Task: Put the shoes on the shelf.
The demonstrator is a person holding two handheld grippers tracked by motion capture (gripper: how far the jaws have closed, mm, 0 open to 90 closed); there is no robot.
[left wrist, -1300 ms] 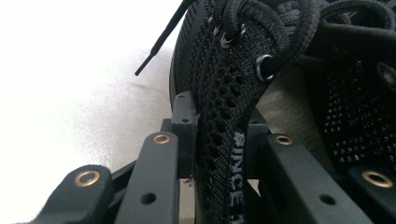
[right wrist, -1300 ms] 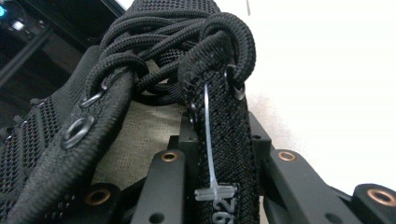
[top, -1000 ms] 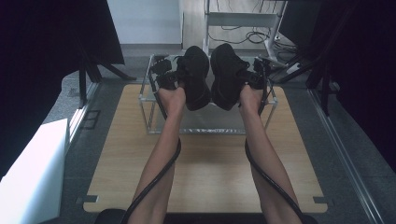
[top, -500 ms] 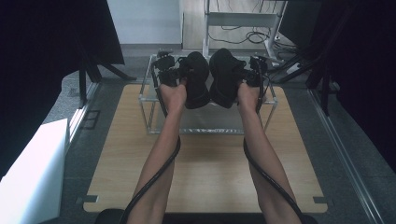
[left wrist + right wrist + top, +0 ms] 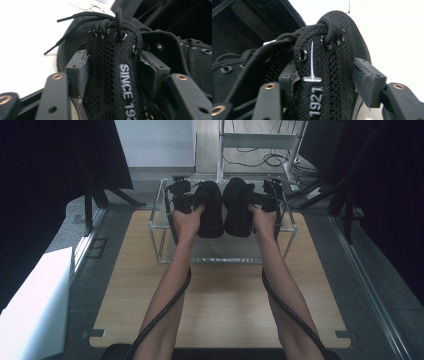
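Observation:
Two black mesh shoes stand side by side on top of a clear rack (image 5: 225, 260): the left shoe (image 5: 210, 212) and the right shoe (image 5: 238, 212). My left gripper (image 5: 196, 202) reaches the left shoe from its left. Its jaws have just been opening, and they straddle the laced mesh collar (image 5: 112, 70) printed "SINCE". My right gripper (image 5: 252, 201) comes at the right shoe from its right, jaws also just opened. The collar marked "1921" (image 5: 324, 75) sits between them, and the right pad (image 5: 368, 80) stands clear of it.
The rack stands at the far end of a wooden table (image 5: 225, 300). A white block (image 5: 35, 305) lies at the left on the floor. A metal stand with cables (image 5: 260, 145) is behind the rack. Dark panels flank both sides.
Both shoes have sunk from a raised hold onto the rack top and look smaller now. The hands have followed them slightly forward and down.

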